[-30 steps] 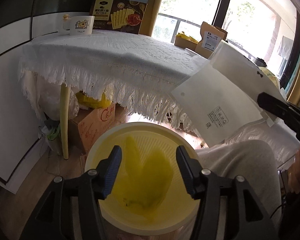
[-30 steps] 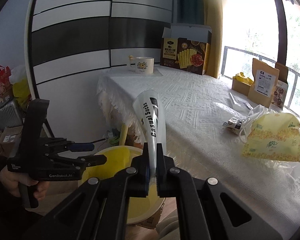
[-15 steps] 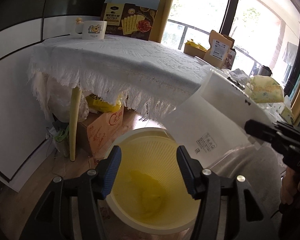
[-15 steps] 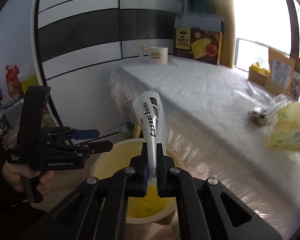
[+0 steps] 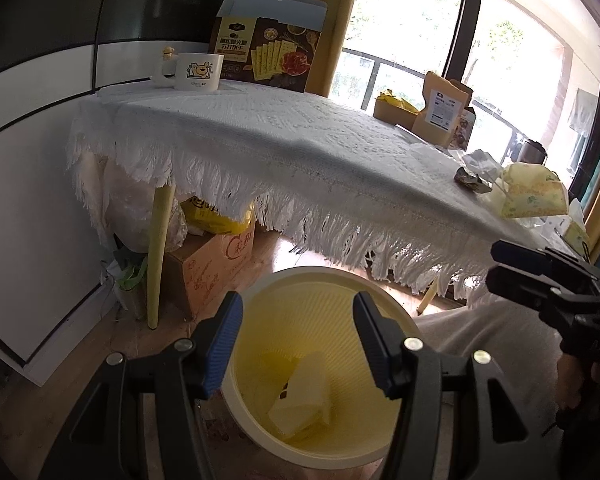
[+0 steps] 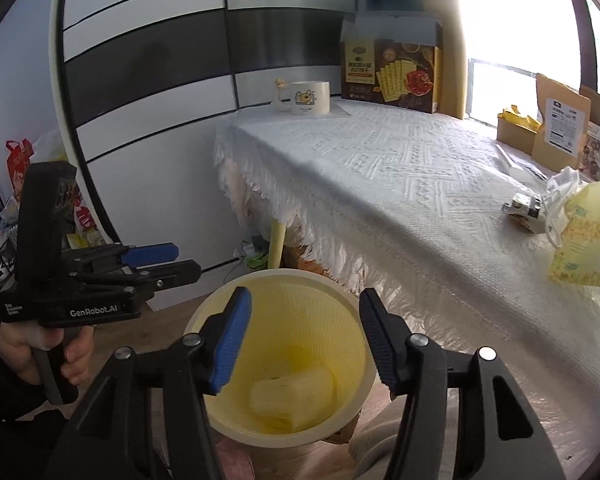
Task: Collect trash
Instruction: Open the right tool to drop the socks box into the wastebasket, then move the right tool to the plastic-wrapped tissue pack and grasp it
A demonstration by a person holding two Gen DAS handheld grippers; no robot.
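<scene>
A pale yellow bin point(image 5: 320, 276) stands on the floor beside the table, under both grippers. Inside it lies a white sock packet point(image 5: 304, 396) on yellow trash. My left gripper point(image 5: 298, 344) hangs open above the bin with nothing between its fingers. My right gripper point(image 6: 302, 340) is also above the bin point(image 6: 276, 276); its jaws are opening and hold nothing, with the packet point(image 6: 292, 396) lying free below. A crumpled wrapper point(image 6: 522, 206) and a yellow tissue pack in a clear bag point(image 6: 584, 248) lie on the white tablecloth point(image 6: 400, 168) at the right.
A mug point(image 6: 310, 98), a cracker box point(image 6: 392, 74) and brown pouches point(image 6: 560, 124) stand at the table's far side. Under the table are a yellow leg point(image 5: 158, 256) and a cardboard box point(image 5: 208, 264). A grey-clad knee point(image 5: 496, 332) is to the right of the bin.
The right gripper's jaws have parted and the white sock packet they held upright has dropped into the bin. The left gripper has stayed open above the bin.
</scene>
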